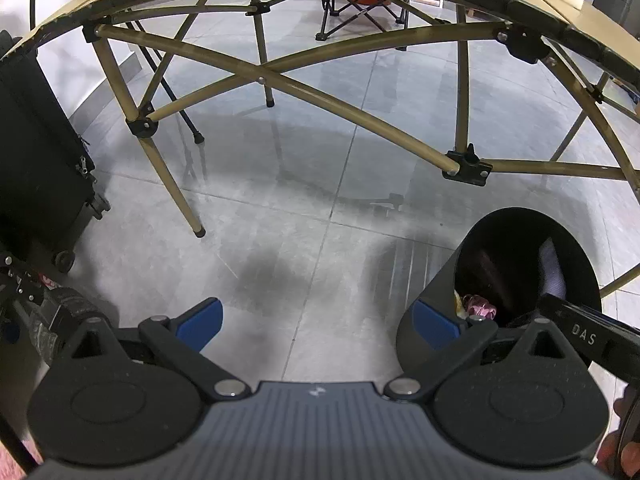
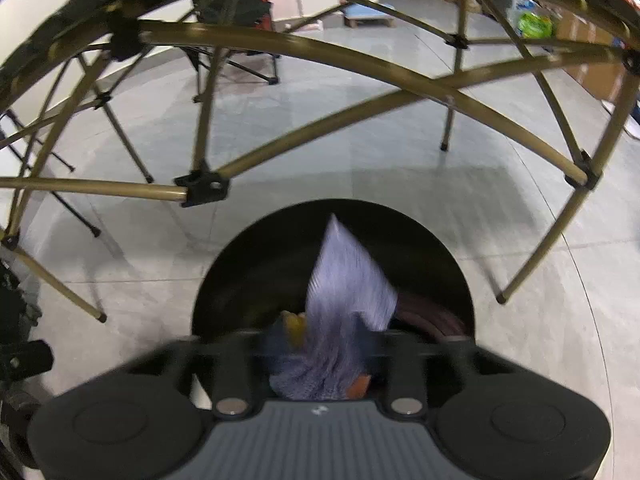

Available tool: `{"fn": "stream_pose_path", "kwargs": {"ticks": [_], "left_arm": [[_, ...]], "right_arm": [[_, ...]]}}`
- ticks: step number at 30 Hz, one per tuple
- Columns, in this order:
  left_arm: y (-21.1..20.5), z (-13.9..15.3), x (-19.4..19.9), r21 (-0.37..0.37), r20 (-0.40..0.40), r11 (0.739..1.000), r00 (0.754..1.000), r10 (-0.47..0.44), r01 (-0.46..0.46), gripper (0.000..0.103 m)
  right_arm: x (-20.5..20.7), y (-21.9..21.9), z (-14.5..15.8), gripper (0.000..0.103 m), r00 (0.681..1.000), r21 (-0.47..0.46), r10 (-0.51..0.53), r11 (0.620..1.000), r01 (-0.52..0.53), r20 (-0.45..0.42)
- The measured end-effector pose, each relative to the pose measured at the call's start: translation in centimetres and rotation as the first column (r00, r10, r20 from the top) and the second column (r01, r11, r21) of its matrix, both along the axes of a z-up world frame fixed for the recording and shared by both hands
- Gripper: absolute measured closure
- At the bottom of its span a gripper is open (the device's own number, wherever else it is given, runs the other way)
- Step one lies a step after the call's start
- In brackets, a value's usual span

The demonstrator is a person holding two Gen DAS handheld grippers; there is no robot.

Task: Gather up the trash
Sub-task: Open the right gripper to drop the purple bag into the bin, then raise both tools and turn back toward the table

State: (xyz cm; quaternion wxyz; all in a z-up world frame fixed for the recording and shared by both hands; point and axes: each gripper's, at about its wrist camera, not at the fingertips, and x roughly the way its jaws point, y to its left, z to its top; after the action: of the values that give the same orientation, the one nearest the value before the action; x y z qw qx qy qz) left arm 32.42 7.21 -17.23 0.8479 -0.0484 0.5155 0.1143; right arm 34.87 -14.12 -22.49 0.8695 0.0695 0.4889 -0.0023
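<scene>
The left gripper (image 1: 320,320) is seen spread wide, its blue fingertips (image 1: 202,322) well apart and nothing held between them, hung above the grey tiled floor (image 1: 304,216). Just beside its right finger a black bin (image 1: 436,280) is found standing on the floor, and down inside it some pinkish and yellow scraps (image 1: 478,305) can be made out. A pale bluish shape is also glimpsed against the bin's inner wall in the left view. Over on the right, the right gripper (image 2: 320,344) is seen pressed together on a pale lilac wrapper (image 2: 348,280), which is pinched at its lower end; an orange patch shows at that end. The wrapper is held pointing up and forward, directly over the open mouth of the bin (image 2: 240,256), and is blurred. A yellow scrap (image 2: 295,322) is spotted beside it, though whether it lies in the bin cannot be told. Past the bin, the tan crossed legs of a folding table (image 2: 320,52) are spread across both views, and a black wheeled case (image 1: 36,152) is seen at the left edge of the left view.
</scene>
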Motion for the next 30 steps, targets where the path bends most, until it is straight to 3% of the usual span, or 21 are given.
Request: {"fn": "stream_pose_path", "kwargs": {"ticks": [1, 2, 19, 30], "left_arm": [[0.0, 0.0, 0.0, 0.0, 0.0, 1.0, 1.0, -0.001, 0.001, 0.0], [-0.1, 0.0, 0.0, 0.001, 0.0, 1.0, 1.0, -0.001, 0.001, 0.0], [-0.1, 0.1, -0.3, -0.009, 0.01, 1.0, 1.0, -0.01, 0.011, 0.0], [0.2, 1.7, -1.2, -0.033, 0.06, 0.999, 0.998, -0.016, 0.018, 0.0]], "right_arm": [[0.0, -0.2, 0.0, 0.011, 1.0, -0.004, -0.012, 1.0, 0.012, -0.001], [0.0, -0.3, -0.1, 0.0, 1.0, -0.012, -0.022, 1.0, 0.022, -0.002], [-0.4, -1.0, -0.1, 0.0, 0.999, -0.034, -0.048, 0.998, 0.048, -0.018], [-1.9, -0.8, 2.2, 0.0, 0.998, -0.047, -0.013, 0.999, 0.016, 0.064]]}}
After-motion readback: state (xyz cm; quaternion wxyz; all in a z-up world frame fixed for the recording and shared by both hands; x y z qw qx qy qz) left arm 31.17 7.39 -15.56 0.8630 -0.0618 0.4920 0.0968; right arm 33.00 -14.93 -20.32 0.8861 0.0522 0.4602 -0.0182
